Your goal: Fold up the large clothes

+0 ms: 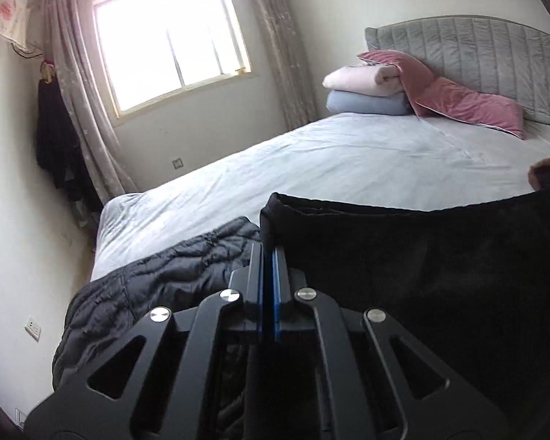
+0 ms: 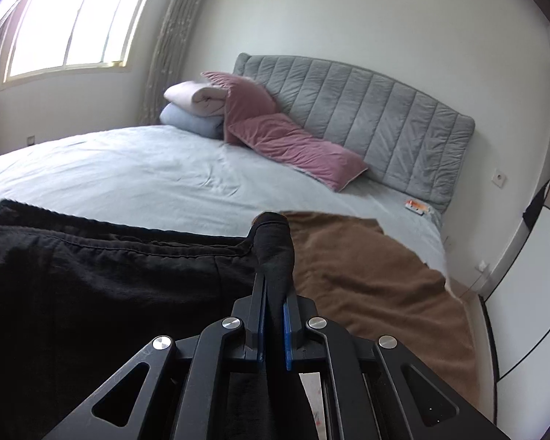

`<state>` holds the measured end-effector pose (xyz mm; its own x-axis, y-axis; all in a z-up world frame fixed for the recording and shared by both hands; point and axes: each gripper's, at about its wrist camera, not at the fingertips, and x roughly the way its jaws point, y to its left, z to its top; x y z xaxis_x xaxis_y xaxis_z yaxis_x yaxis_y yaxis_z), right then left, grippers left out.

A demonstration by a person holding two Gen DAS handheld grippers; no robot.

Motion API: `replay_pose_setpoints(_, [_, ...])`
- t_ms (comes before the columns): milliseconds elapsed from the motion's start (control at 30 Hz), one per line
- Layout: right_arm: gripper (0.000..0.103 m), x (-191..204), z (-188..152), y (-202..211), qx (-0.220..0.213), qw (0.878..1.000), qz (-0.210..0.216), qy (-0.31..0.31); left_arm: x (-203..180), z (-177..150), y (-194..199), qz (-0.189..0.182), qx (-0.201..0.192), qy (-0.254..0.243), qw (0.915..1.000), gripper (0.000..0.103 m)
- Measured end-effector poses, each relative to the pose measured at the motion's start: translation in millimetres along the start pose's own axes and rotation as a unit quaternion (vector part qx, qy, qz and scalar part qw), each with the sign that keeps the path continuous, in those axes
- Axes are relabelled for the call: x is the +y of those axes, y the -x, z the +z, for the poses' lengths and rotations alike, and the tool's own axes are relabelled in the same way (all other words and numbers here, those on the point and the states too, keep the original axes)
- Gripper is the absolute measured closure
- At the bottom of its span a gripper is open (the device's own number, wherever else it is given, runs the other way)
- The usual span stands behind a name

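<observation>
Now both grippers up over the bed (image 1: 348, 161), sharing one black garment (image 1: 440, 275). Left gripper (image 1: 268, 253) with jaws pressed together on the garment's left corner, fabric bunched just above the fingertips at 12 o'clock and hanging off toward 3 o'clock. Right gripper (image 2: 274, 289) clamped on the opposite corner, a dark roll of cloth squeezed between the blue pads (image 2: 287, 330) and poking up at 12 o'clock, the rest spread out toward 9 o'clock with a seamed hem running along its top edge. Held taut between the two, above the pale blue sheet. Below the left gripper, toward 8 o'clock, a dark quilted jacket (image 1: 157, 282) lying on the mattress edge. At 3 o'clock of the right gripper, a brown blanket (image 2: 377, 278) flat on the bed. Far off at 12 o'clock, pink pillow (image 2: 293, 139), folded bedding (image 2: 194, 106) and grey headboard (image 2: 377, 110); window (image 1: 168, 36) at 11 o'clock.
</observation>
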<state>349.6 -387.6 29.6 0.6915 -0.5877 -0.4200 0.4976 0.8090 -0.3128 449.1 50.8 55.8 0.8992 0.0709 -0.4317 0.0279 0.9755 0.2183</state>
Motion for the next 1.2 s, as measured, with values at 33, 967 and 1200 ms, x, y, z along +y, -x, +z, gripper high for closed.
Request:
replay_pose_setpoints(33, [0.097, 7, 7, -11, -0.002, 1.000, -0.011, 0.002, -4, 6, -13, 0.014, -0.005, 0.008, 0.9999, 0.098])
replay_pose_setpoints(967, [0.043, 210, -49, -28, 0.157, 0.940, 0.287, 0.099, -198, -72, -28, -0.263, 0.200, -0.067, 0.9415, 0.053])
replay_pose_setpoints(1200, [0.043, 211, -13, -129, 0.176, 0.961, 0.207, 0.051, -185, -47, -137, -0.116, 0.187, -0.067, 0.9733, 0.050])
